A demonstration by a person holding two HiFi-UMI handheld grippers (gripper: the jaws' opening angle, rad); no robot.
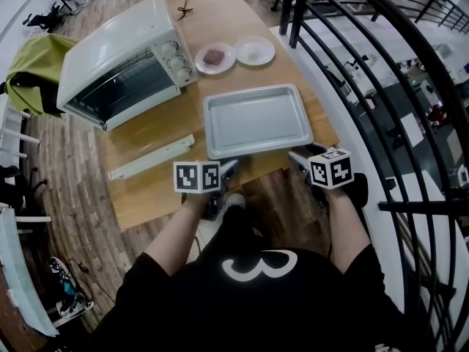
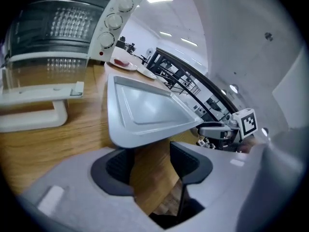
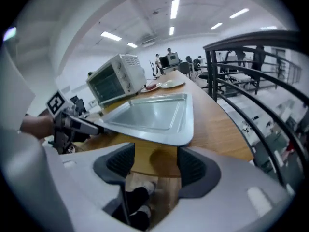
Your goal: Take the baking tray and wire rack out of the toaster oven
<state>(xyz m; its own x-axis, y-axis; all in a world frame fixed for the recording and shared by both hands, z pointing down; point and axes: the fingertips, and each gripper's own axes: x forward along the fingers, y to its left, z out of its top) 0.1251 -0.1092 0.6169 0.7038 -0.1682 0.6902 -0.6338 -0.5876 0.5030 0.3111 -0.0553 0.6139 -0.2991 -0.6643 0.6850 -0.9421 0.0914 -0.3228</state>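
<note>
Now your left tool [image 2: 152, 164] and right tool [image 3: 155, 164] are both released, jaws apart, at the near edge of the baking tray [image 1: 256, 119]. It lies mid-frame on the counter [image 1: 146, 189], with the toaster oven [image 1: 121, 57] upper left.

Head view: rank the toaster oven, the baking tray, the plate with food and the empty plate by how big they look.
1. the toaster oven
2. the baking tray
3. the plate with the reddish food and the empty plate: they look about alike, so I won't rank them.
</note>
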